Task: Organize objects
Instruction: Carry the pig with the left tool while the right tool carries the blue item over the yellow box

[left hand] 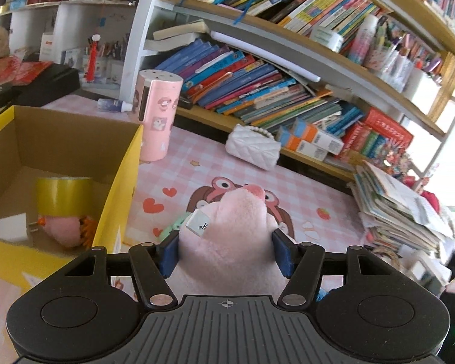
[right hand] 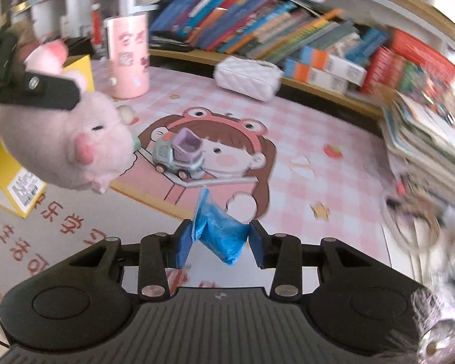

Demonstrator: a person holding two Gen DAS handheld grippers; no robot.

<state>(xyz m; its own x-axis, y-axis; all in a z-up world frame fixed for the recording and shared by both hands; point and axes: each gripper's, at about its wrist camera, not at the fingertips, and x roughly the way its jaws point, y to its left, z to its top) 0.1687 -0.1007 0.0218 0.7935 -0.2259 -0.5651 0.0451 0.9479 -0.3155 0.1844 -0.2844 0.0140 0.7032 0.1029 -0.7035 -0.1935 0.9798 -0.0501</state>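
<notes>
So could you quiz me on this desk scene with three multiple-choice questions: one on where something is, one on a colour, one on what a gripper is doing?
1. Where is the roll of yellow tape?
A. in the cardboard box
B. on the bookshelf
C. on the mat

2. What colour is the crumpled packet at the right gripper?
A. red
B. blue
C. green

3. The left gripper is:
A. wide open, holding nothing
B. shut on a book
C. shut on the pink plush pig

Answers: 1 A, the tape stands inside the box; 2 B, it looks bright blue; 3 C, both jaws press into the plush.

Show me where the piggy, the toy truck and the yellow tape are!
pink plush pig (right hand: 60, 139), right wrist view, on its face.
toy truck (right hand: 179, 154), right wrist view, on its side.
roll of yellow tape (left hand: 64, 195), left wrist view, on its outer band.
</notes>
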